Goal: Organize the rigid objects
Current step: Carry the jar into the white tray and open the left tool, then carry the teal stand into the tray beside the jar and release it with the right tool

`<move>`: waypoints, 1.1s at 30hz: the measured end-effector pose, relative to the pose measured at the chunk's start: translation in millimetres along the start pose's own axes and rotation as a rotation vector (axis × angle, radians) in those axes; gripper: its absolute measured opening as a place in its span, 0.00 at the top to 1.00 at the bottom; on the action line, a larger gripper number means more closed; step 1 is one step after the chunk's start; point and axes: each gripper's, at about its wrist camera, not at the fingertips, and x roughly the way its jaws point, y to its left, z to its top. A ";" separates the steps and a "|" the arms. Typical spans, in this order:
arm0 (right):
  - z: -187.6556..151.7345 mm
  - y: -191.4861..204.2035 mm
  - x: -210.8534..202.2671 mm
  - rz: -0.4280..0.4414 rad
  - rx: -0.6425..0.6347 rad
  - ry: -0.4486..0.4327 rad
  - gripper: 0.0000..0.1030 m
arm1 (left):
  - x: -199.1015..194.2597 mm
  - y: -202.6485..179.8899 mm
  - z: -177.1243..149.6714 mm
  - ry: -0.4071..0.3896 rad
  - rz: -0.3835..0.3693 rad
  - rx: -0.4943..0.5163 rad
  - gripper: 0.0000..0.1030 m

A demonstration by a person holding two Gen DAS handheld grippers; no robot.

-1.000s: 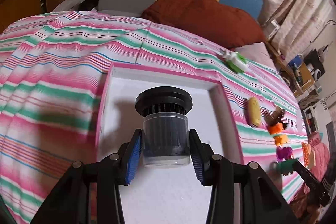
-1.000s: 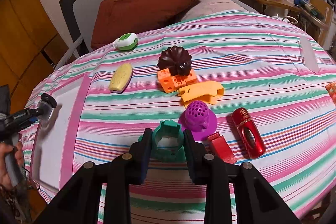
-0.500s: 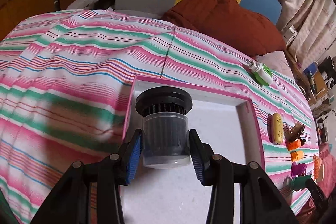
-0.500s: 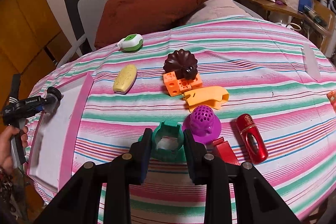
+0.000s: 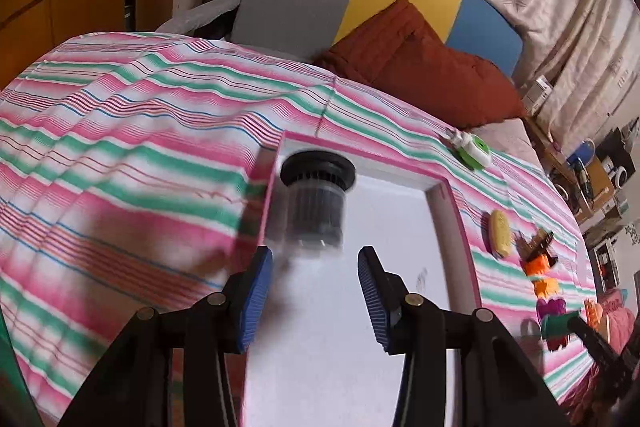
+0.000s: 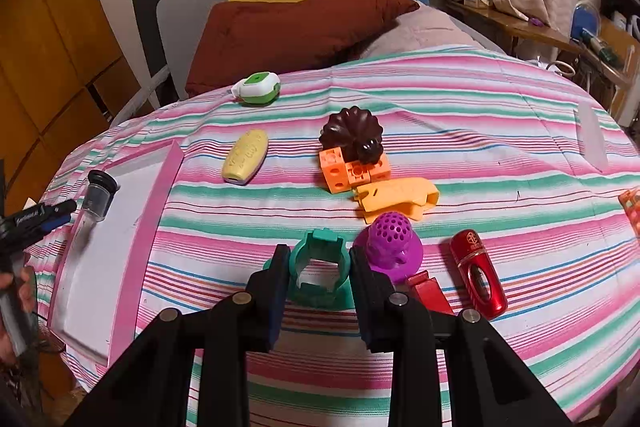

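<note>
Layout as I see it: tray (image 6: 160,211) sits at the left edge of the worktop (image 6: 480,131). Capped canister (image 6: 100,193) stands upright in the tray's far left corner, just ahead of the left tool (image 5: 314,259), clear of its pads. Notched ring (image 6: 320,241) is mid near edge, clamped in the right tool (image 6: 318,259). Perforated dome (image 6: 390,243) touches the ring's right side; small block (image 6: 428,293) and capsule case (image 6: 478,279) lie further right. Behind the dome: bracket (image 6: 396,199), then cube blocks (image 6: 344,173) with the fluted mould (image 6: 352,133) leaning on them. Oval bar (image 6: 246,157) lies between blocks and tray. Plug-in device (image 6: 258,89) is at the far edge, cushion (image 6: 296,31) beyond it.
</note>
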 end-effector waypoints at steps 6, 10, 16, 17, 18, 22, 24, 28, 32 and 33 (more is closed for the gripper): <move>-2.2 11.1 -1.7 -0.007 -0.002 -0.003 0.71 | -9.9 -10.2 -25.0 0.028 -0.029 0.045 0.57; 1.1 40.0 -2.4 0.024 -0.040 -0.018 0.71 | -16.5 -6.7 -33.8 0.034 -0.038 0.046 0.57; 21.3 110.6 0.0 0.112 -0.162 -0.059 0.71 | -23.4 -1.6 -42.7 0.031 -0.025 0.056 0.57; 25.3 120.7 1.0 0.123 -0.180 -0.064 0.71 | -24.2 -2.0 -44.5 0.030 -0.027 0.062 0.57; 30.8 136.4 2.7 0.136 -0.209 -0.071 0.71 | -25.4 -2.9 -46.7 0.030 -0.030 0.069 0.57; 45.1 173.5 12.5 0.168 -0.273 -0.075 0.71 | -29.5 -4.2 -51.4 0.029 -0.045 0.080 0.57; 50.9 191.1 21.3 0.179 -0.294 -0.065 0.71 | -31.8 -3.4 -52.4 0.028 -0.054 0.077 0.57; 58.2 222.3 46.6 0.159 -0.354 -0.040 0.71 | -37.8 -1.8 -54.3 0.021 -0.070 0.073 0.57; 66.4 243.6 73.7 0.133 -0.381 -0.005 0.71 | -42.5 -0.3 -56.8 0.015 -0.077 0.075 0.57; 68.8 248.8 80.7 0.123 -0.387 0.002 0.71 | -43.4 0.8 -57.5 0.016 -0.079 0.073 0.57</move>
